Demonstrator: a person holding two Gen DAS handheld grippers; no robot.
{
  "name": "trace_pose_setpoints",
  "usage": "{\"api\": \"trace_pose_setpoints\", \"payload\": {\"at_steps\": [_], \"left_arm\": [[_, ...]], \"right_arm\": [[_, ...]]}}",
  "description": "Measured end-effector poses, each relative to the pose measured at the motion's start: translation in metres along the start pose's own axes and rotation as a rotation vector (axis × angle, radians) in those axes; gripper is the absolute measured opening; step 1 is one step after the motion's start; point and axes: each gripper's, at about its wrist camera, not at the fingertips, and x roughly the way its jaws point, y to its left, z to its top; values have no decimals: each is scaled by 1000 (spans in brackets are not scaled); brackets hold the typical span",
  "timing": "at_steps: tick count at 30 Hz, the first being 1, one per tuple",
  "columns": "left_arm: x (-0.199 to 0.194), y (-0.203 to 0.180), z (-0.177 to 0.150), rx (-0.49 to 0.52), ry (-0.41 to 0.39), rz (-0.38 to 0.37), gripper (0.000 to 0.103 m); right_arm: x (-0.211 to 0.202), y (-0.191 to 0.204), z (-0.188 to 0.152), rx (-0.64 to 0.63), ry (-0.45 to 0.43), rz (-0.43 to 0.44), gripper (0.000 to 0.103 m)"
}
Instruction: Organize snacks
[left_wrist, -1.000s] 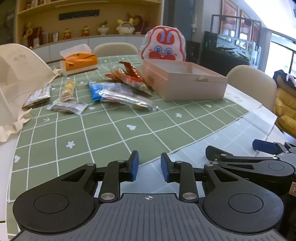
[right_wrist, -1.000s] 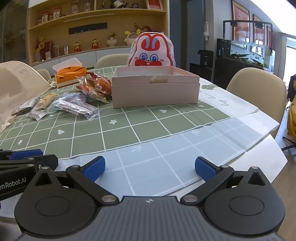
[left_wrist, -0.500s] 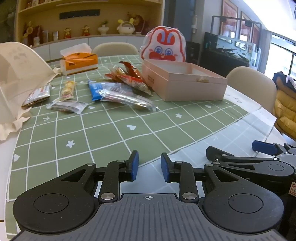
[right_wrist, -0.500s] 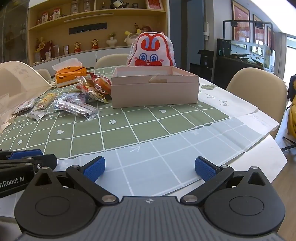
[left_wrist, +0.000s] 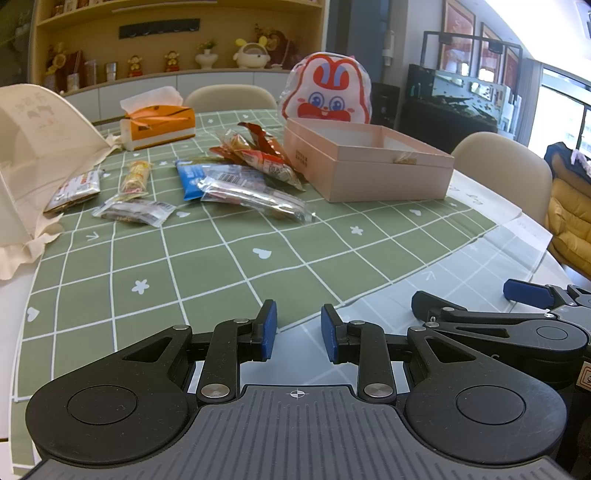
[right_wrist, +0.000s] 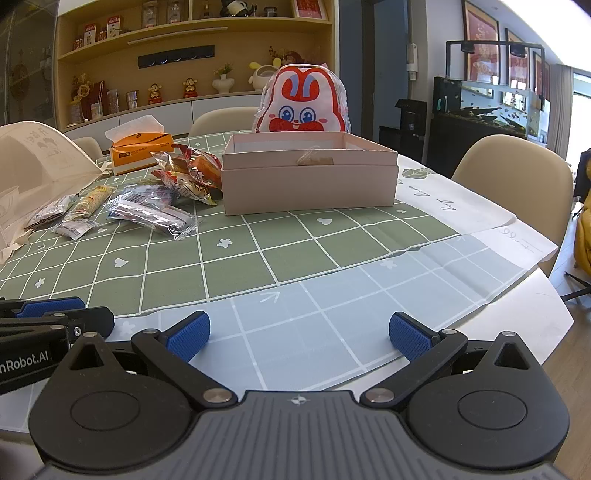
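Far to my left on the green checked tablecloth (left_wrist: 229, 273) slumps a cream cloth bag (left_wrist: 33, 147), with an orange tissue box (left_wrist: 160, 123) behind it. Next come the loose snacks: a small dark packet (left_wrist: 74, 188), a yellow roll (left_wrist: 136, 177), a clear-wrapped bar (left_wrist: 135, 213), a blue pack (left_wrist: 192, 180), a long silver pack (left_wrist: 255, 197) and a red-orange heap (left_wrist: 264, 155) lying just beside the open pink box (left_wrist: 369, 166). Inside the box sits one small item that I cannot make out. A rabbit-face bag (left_wrist: 327, 94) stands behind the box. Nothing stands between my tools and the snacks, only bare cloth. My left gripper (left_wrist: 294, 332) holds its jaws narrowly apart on nothing; my right gripper (right_wrist: 299, 332) is spread wide, empty.
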Motion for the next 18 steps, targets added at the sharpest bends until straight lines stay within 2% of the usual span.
{"api": "trace_pose_setpoints", "payload": {"at_steps": [18], "left_arm": [[0,0,0,0,-1,0,31]], "right_arm": [[0,-1,0,0,0,1,103]]}}
